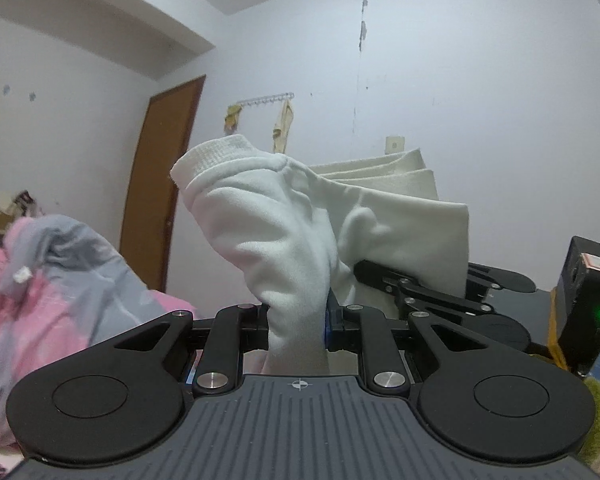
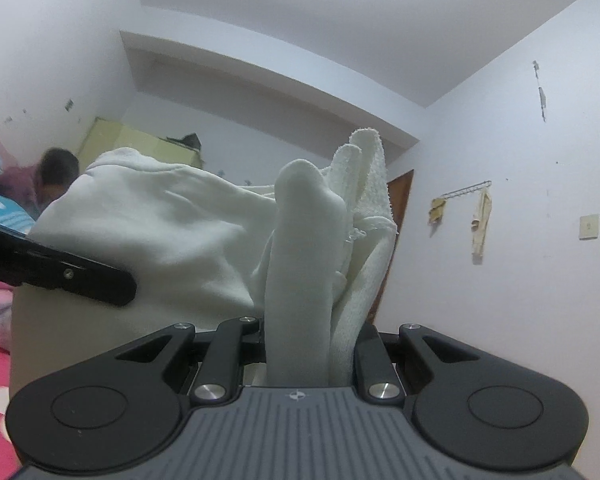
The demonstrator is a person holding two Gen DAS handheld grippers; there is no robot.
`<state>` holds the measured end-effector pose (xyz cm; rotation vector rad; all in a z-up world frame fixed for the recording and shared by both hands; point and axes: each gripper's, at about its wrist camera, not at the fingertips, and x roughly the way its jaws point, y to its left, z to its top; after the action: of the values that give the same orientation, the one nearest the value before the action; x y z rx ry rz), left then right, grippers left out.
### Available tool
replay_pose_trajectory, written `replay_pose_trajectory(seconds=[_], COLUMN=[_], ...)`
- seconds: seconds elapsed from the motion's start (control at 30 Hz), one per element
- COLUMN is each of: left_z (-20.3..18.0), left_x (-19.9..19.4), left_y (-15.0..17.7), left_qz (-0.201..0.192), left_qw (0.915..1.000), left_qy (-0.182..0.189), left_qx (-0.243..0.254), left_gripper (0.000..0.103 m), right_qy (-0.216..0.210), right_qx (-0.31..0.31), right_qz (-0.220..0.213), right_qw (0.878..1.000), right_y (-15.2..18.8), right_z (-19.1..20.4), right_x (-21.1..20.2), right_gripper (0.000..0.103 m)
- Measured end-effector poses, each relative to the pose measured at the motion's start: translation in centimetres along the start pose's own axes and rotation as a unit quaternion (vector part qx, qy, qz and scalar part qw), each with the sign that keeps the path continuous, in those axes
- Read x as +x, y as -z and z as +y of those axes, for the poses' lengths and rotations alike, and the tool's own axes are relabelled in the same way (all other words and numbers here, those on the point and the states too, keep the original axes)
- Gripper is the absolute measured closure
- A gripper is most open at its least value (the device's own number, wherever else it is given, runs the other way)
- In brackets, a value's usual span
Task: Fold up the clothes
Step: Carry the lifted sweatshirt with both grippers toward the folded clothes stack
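A white fleece garment (image 1: 284,216) with a ribbed cuff at its top fills the centre of the left wrist frame, bunched in soft folds. The left hand-held gripper (image 1: 296,320) is closed tight on a gathered fold of it. In the right wrist frame the right hand-held gripper (image 2: 304,340) is likewise clamped on the same garment, a terry-textured edge rising at centre. The other gripper's black body at middle left shows letters, unreadable. A pink bedspread (image 1: 60,320) lies lower left.
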<state>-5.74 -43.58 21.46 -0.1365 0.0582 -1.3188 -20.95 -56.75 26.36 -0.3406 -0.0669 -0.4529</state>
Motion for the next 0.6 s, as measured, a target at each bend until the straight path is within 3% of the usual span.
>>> replay_pose_trajectory(seconds=[0.3,0.6], left_z=[2.2,6.6], left_x=[8.8,15.1], left_y=[3.8,8.4], left_qz=[0.034,0.086], left_qw=[0.9993,0.9954], left_qy=[0.008,-0.004], left_qx=[-0.014,-0.043], left_gripper=[0.085,0.085], right_qy=[-0.006,-0.03], right_qx=[0.006,0.026], right_qz=[0.033,0.086], right_qw=[0.999,0.996], right_y=[6.5,14.5], right_z=[-5.1,-6.4], right_x=[6.6,14.3], right_gripper=[0.087,0.087])
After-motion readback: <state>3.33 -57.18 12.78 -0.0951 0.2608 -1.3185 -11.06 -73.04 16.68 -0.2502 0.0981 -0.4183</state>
